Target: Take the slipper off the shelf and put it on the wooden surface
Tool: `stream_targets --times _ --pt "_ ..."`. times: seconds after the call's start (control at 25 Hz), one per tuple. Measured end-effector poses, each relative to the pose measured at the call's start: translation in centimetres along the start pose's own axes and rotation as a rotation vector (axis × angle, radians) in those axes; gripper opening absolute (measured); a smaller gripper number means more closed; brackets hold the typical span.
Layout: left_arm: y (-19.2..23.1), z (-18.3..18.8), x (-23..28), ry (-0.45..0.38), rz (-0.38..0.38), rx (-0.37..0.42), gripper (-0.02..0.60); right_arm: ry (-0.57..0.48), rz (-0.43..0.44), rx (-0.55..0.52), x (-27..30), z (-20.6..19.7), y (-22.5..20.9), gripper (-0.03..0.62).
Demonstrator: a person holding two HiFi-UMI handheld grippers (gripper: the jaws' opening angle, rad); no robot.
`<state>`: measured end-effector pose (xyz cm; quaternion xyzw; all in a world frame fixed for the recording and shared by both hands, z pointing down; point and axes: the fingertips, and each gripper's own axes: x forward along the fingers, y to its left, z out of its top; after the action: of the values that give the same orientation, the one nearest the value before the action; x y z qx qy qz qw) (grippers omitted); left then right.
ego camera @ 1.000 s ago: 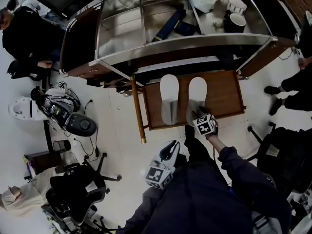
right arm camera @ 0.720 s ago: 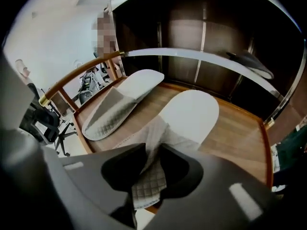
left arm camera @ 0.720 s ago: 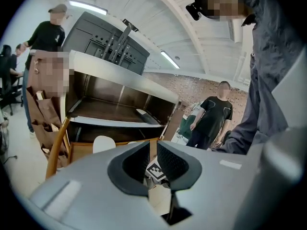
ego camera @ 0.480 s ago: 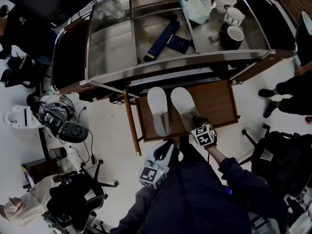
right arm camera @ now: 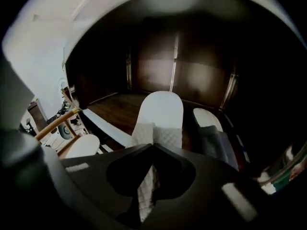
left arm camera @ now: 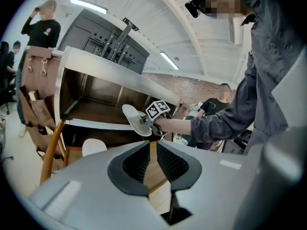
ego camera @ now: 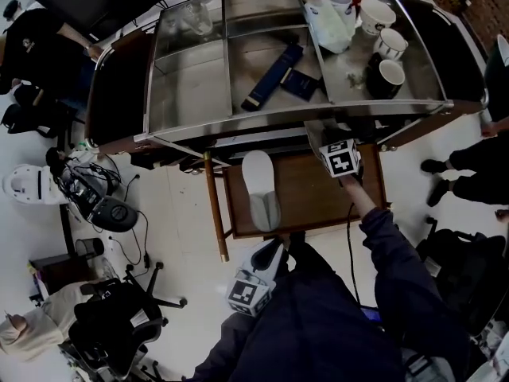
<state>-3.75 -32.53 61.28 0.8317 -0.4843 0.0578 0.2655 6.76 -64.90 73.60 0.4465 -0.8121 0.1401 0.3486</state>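
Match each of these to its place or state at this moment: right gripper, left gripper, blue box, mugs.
Items:
1. right gripper
2. left gripper
3. blue box
4. mugs

Places or states:
a. in the right compartment of the cart top
b. shut on the white slipper by its quilted strap
c. held low, with nothing between its jaws
d. in the middle compartment of the cart top

Pairs: 1-b, 2-c, 3-d, 4-a
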Motion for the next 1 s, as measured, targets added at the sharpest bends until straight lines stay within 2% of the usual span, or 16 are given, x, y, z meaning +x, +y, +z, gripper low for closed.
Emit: stream_targets --times 0.16,0.28,0.32,0.44,0.52,0.6,0.72,0.88,1.0 --pt "0.1 -1.3 -1.8 0.014 0.065 -0.046 0.061 0.055 -0.020 0.043 5.2 1.7 -0.9 0.009" --pt "0.5 -2.2 -3.2 0.021 0.113 -0.075 0.058 0.120 -0.027 0.081 7.3 1.4 -0.9 0.011" --pt "0.4 -2.5 -3.6 0.014 0.116 -0.076 0.057 0.113 -0.035 0.072 7.5 1.7 -0.9 0.014" --pt "-0.3 -3.3 -4.5 0.009 0.112 -0.086 0.057 0.002 -0.061 0.017 6.2 3.6 -0.4 0.047" --pt "-1.1 -3.8 -5.1 0.002 0.096 -0.087 0.057 -0.100 -0.078 -0.022 4.1 4.7 0.2 0.121" --pt "-2.0 -4.3 -5.8 -0.009 0.076 -0.086 0.057 -0.176 -0.091 -0.035 1.0 4.8 1.4 0.153" --pt "-4.0 -6.1 -7.8 -0.026 0.033 -0.055 0.057 -0.217 -0.061 -0.006 -5.7 0.7 5.4 0.153" --pt "-7.4 -9.3 -12.4 -0.057 -0.028 -0.020 0.058 -0.262 0.017 0.059 -17.8 -8.8 13.4 0.122" --pt "-10.7 -11.7 -18.0 -0.111 -0.073 -0.010 0.057 -0.295 0.024 0.085 -28.9 -15.7 20.1 0.106"
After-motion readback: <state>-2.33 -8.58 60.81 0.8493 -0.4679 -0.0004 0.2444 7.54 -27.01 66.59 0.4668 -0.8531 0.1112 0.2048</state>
